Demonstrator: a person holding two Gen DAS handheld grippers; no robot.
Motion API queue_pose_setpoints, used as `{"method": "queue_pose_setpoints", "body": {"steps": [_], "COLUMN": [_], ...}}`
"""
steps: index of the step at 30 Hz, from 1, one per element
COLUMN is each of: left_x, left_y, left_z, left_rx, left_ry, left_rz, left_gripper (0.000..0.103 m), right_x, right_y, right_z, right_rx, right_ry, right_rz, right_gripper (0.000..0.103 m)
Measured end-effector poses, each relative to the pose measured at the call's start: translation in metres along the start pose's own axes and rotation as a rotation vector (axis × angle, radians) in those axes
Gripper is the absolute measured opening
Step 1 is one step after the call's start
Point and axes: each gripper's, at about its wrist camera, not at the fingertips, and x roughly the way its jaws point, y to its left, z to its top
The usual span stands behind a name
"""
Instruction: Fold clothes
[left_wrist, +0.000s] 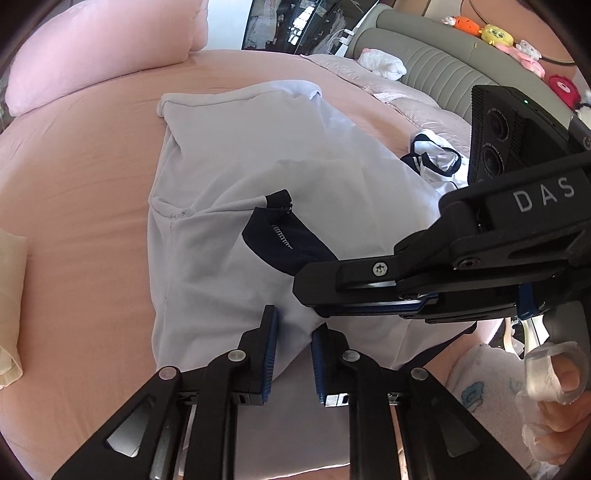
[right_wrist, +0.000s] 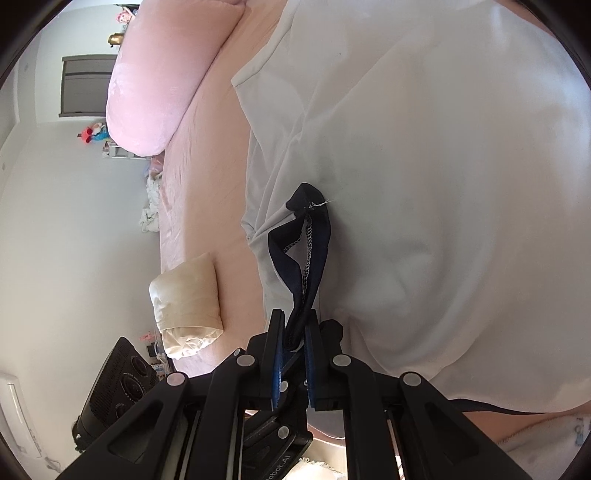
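A white T-shirt (left_wrist: 236, 177) with navy sleeve cuffs lies spread on the pink bed (left_wrist: 81, 192). My left gripper (left_wrist: 293, 326) stands with its jaws a little apart around a fold of the white cloth at the shirt's near edge. My right gripper (left_wrist: 314, 295) comes in from the right and is shut on the navy sleeve cuff (left_wrist: 284, 240). In the right wrist view the right gripper (right_wrist: 295, 328) pinches the navy cuff (right_wrist: 306, 258), which hangs up from its pads against the white shirt (right_wrist: 443, 184).
A pink pillow (left_wrist: 99, 48) lies at the far left. A folded cream garment (right_wrist: 188, 295) sits at the bed's edge. Another white and navy garment (left_wrist: 436, 155) lies at the right. A grey headboard (left_wrist: 443, 62) carries plush toys (left_wrist: 495, 33).
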Motion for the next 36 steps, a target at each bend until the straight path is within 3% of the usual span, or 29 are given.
{"method": "queue_pose_setpoints", "body": {"steps": [1,2,3,5,13,17,19,20,21,22,23,24,27,32,36], "left_x": [0.001,0.000,-0.002,-0.006,-0.010,-0.008,-0.007,-0.007,-0.006,-0.005,-0.004,-0.003,0.000,-0.003,-0.011], "left_y": [0.001,0.001,0.002,0.004,0.005,0.000,0.002,0.003,0.005,0.005,0.005,0.004,0.000,-0.003,-0.008], "left_z": [-0.001,-0.001,-0.001,-0.001,0.003,0.002,0.001,0.001,0.000,-0.001,-0.002,-0.003,-0.006,-0.012,-0.010], "left_rx": [-0.006,-0.013,-0.020,-0.033,-0.078,-0.062,-0.083,-0.096,-0.109,-0.117,-0.122,-0.121,-0.102,-0.116,-0.064], "left_ry": [0.007,0.006,-0.001,-0.016,-0.038,-0.019,-0.012,-0.009,-0.006,-0.001,0.007,0.015,0.035,0.050,0.049], "left_rz": [-0.003,-0.008,-0.016,-0.030,-0.119,-0.121,-0.144,-0.159,-0.174,-0.186,-0.193,-0.192,-0.177,-0.179,-0.055], "left_gripper": [0.015,0.015,0.015,0.015,0.015,0.015,0.015,0.015,0.015,0.015,0.015,0.015,0.015,0.015,0.015], "right_x": [0.002,0.003,0.003,0.004,0.010,0.022,0.026,0.026,0.026,0.027,0.027,0.026,0.020,0.010,0.008], "right_y": [0.002,0.002,0.002,0.001,-0.004,-0.002,0.000,0.000,0.001,0.000,-0.003,-0.007,-0.019,-0.016,-0.014], "right_z": [0.001,0.002,0.003,0.006,0.016,0.019,0.018,0.017,0.015,0.015,0.014,0.013,0.011,0.005,0.003], "right_rx": [-0.011,-0.014,-0.011,-0.003,0.002,-0.020,-0.049,-0.063,-0.077,-0.085,-0.083,-0.067,-0.009,-0.043,-0.050], "right_ry": [0.012,0.017,0.017,0.022,0.012,0.029,0.027,0.023,0.018,0.012,0.007,-0.002,-0.032,-0.066,-0.082], "right_rz": [0.002,0.007,0.000,-0.032,0.015,0.010,-0.002,-0.030,-0.063,-0.102,-0.130,-0.129,-0.114,-0.177,-0.193], "right_gripper": [0.015,0.027,0.045,0.066,0.066,0.066,0.064,0.054,0.038,0.029,0.014,0.006,0.000,0.000,0.000]}}
